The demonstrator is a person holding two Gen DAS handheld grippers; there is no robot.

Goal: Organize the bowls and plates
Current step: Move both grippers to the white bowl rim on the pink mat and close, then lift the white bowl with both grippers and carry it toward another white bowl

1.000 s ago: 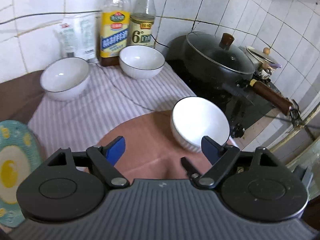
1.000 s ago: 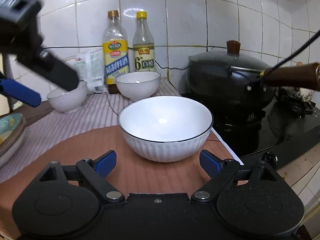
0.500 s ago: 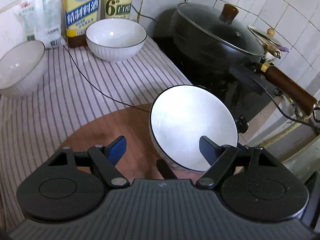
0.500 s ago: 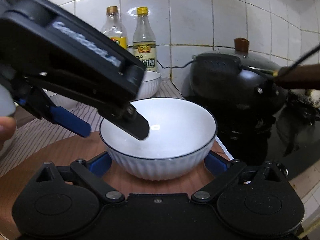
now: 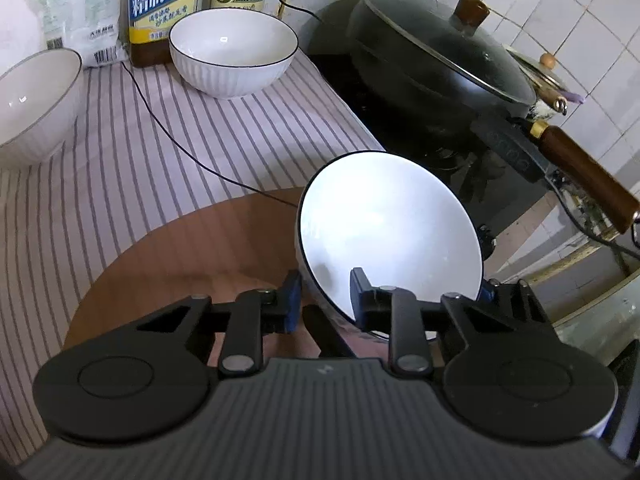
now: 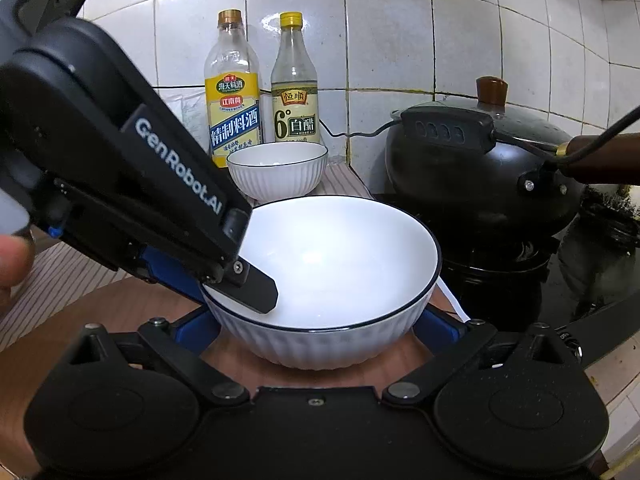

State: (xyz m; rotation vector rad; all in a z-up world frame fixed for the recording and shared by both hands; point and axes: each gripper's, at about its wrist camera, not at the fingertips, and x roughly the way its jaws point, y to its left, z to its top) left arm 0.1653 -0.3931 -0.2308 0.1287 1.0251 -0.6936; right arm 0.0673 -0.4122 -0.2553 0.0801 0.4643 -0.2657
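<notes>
While gripped, bowl (image 5: pixel 384 236) beside wok (image 5: pixel 436 64)

Between the right gripper's (image 6: pixel 318 326) matt black plastic arms sits a glossy white ribbed ceramic bowl (image 6: pixel 332 280). Under it lies a smooth matt brown mat (image 5: pixel 192 248) on striped cloth (image 5: pixel 168 140). Beyond stand clear glossy bottles (image 6: pixel 232 92) against shiny glazed tiles (image 6: pixel 384 40).

Three white bowls are counted: one near (image 5: pixel 390 236), one by the bottles (image 5: pixel 233 58), one at the left edge (image 5: pixel 34 100). Two bottles are seen, a yellow-labelled one (image 6: pixel 232 92) and a yellow-capped one (image 6: pixel 295 88). One lidded black wok (image 5: pixel 436 68), one white packet (image 5: pixel 76 8) and one round brown mat (image 5: pixel 192 260) are counted.
</notes>
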